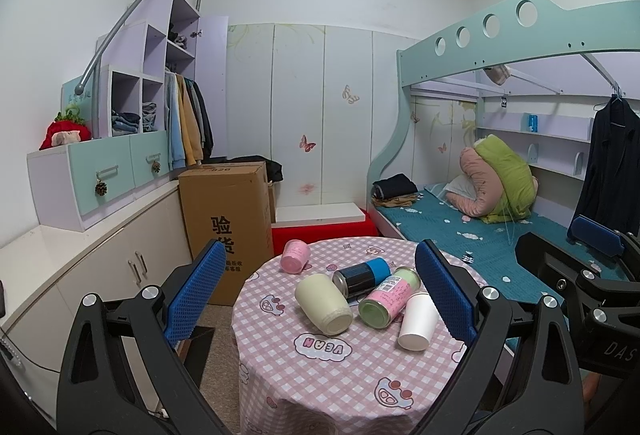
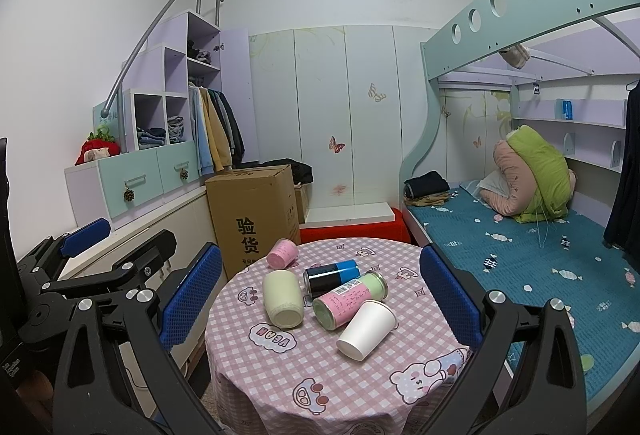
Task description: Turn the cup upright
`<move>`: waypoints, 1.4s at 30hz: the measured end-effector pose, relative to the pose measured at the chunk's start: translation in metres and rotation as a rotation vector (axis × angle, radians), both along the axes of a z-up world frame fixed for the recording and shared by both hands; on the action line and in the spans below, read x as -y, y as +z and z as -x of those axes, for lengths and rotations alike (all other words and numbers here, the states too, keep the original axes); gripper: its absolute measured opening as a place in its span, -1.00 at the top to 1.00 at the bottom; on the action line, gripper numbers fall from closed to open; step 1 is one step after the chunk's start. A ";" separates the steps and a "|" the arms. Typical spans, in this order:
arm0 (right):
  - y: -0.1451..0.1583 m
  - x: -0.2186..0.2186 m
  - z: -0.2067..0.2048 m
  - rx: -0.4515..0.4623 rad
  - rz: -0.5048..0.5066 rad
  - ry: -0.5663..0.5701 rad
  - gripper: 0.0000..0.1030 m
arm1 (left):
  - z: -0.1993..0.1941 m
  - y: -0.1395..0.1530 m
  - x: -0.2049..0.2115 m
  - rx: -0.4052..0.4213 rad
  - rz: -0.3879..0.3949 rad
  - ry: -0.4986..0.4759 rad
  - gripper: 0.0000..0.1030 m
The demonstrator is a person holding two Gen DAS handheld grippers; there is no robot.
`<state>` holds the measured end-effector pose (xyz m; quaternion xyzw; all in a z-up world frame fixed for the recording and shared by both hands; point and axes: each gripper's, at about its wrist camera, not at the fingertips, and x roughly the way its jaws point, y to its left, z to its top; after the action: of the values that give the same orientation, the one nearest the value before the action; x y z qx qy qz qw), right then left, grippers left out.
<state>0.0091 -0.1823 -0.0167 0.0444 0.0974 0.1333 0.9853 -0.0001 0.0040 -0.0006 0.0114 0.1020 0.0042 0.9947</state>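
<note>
Several cups lie on their sides on a round table with a pink checked cloth (image 1: 320,387) (image 2: 304,367): a white paper cup (image 1: 418,321) (image 2: 367,324), a cream cup (image 1: 323,303) (image 2: 281,298), a pink-and-green labelled cup (image 1: 388,297) (image 2: 350,300), a black-and-blue can (image 1: 362,275) (image 2: 331,277) and a pink cup (image 1: 295,255) (image 2: 282,253). My left gripper (image 1: 320,297) is open and empty, above the table's near side. My right gripper (image 2: 320,295) is open and empty, also short of the cups. Each gripper shows at the edge of the other's view.
A tall cardboard box (image 1: 228,219) (image 2: 256,211) stands behind the table at the left, next to a white cabinet (image 1: 100,255). A red low stand (image 1: 324,231) is behind the table. A bunk bed with blue bedding (image 1: 480,235) (image 2: 540,247) runs along the right.
</note>
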 end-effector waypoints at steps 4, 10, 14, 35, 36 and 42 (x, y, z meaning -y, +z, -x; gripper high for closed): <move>0.000 0.000 0.000 0.000 0.001 -0.001 -0.86 | 0.000 0.000 0.000 0.001 0.000 0.000 -0.86; 0.000 -0.001 0.000 -0.002 -0.001 -0.001 -0.86 | 0.000 0.001 0.002 -0.002 -0.001 -0.001 -0.86; 0.000 -0.001 0.001 0.000 -0.002 0.001 -0.86 | -0.001 0.000 0.002 -0.002 -0.001 -0.002 -0.86; -0.002 0.000 -0.001 -0.007 -0.003 0.000 -0.86 | -0.007 -0.004 0.006 -0.008 -0.005 -0.002 -0.86; -0.002 0.000 -0.001 -0.007 -0.004 0.001 -0.86 | -0.007 -0.005 0.006 -0.008 -0.005 -0.003 -0.86; -0.004 -0.003 -0.002 -0.006 -0.004 0.000 -0.86 | -0.007 -0.005 0.006 -0.008 -0.006 -0.002 -0.86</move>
<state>0.0107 -0.1796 -0.0204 0.0468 0.1003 0.1333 0.9849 0.0064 -0.0021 -0.0053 0.0145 0.1060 0.0034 0.9943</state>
